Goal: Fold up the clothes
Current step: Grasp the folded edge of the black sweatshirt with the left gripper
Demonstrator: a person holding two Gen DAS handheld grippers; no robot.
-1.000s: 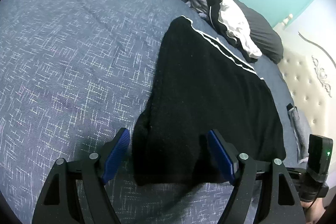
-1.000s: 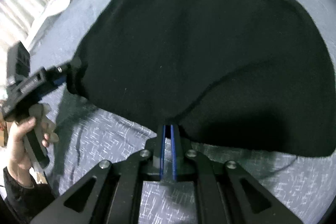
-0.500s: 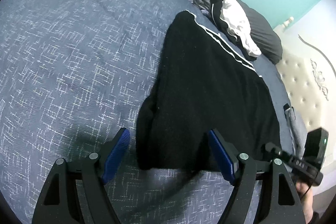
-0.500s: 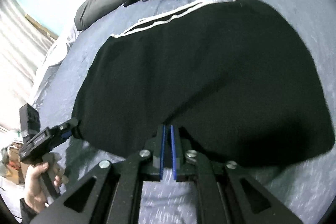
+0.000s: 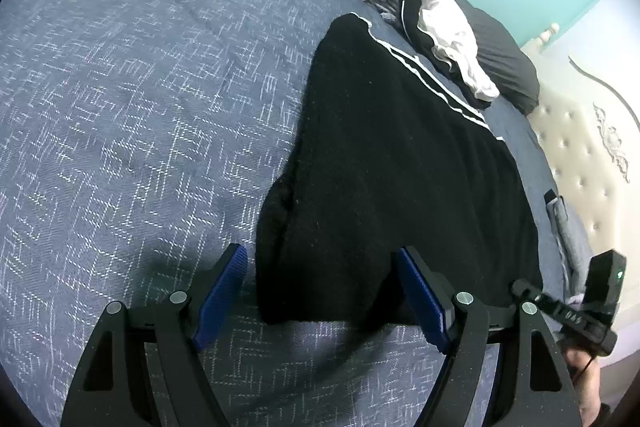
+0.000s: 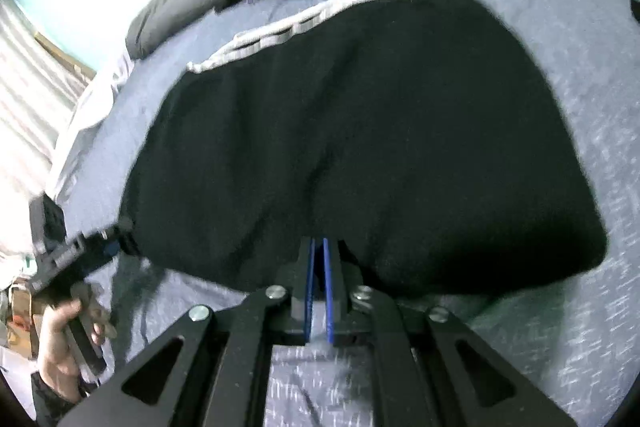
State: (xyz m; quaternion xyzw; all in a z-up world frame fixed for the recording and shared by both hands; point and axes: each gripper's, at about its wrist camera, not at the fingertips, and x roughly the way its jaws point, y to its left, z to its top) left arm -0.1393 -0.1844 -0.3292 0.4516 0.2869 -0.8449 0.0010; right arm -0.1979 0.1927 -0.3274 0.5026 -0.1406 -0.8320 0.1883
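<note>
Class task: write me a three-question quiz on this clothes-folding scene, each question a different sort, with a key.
1. True or false: the left gripper stands open over the near edge of the black garment.
2. What is the right gripper shut on?
A. the white clothing
B. the black garment's edge
C. nothing
3. Fill in: the pile of clothes lies beyond the garment's ____-striped edge, against a dark grey pillow.

Key: 1 true; 2 B; 3 white
</note>
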